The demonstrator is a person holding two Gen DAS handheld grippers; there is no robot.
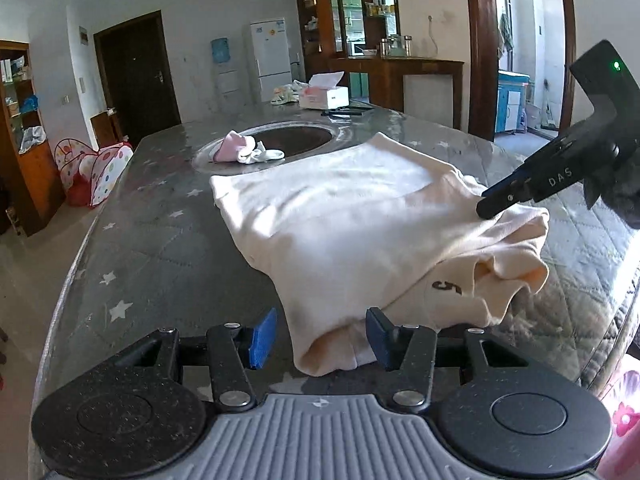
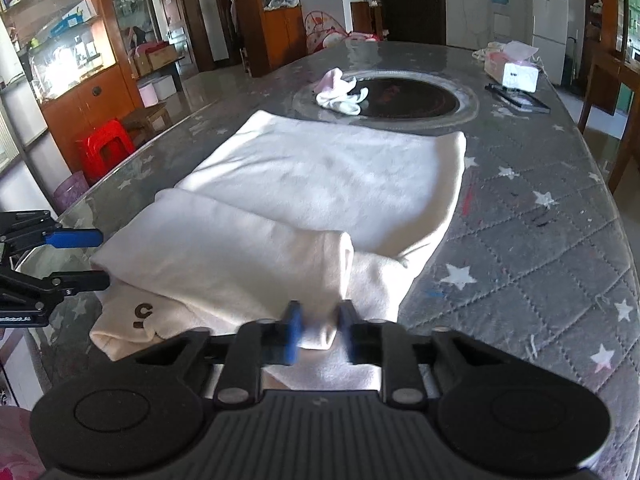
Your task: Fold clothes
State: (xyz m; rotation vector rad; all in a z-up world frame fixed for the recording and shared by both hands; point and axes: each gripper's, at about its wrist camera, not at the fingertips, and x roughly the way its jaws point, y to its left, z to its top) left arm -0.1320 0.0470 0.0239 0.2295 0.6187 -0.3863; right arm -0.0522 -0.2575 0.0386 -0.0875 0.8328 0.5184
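Cream garment lies partly folded on the quilted table. The right gripper pinches its near fold; the left gripper is spread around a corner. Tugging could undo the layers.

The shirt lies on the surface, before the round plate. Socks lie on the plate's left edge. A tissue box stands behind, to the right.

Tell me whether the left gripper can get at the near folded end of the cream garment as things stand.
Probably yes: the left gripper is open with the cream garment's folded end already lying between its fingers, nothing blocking; the right gripper works another edge.
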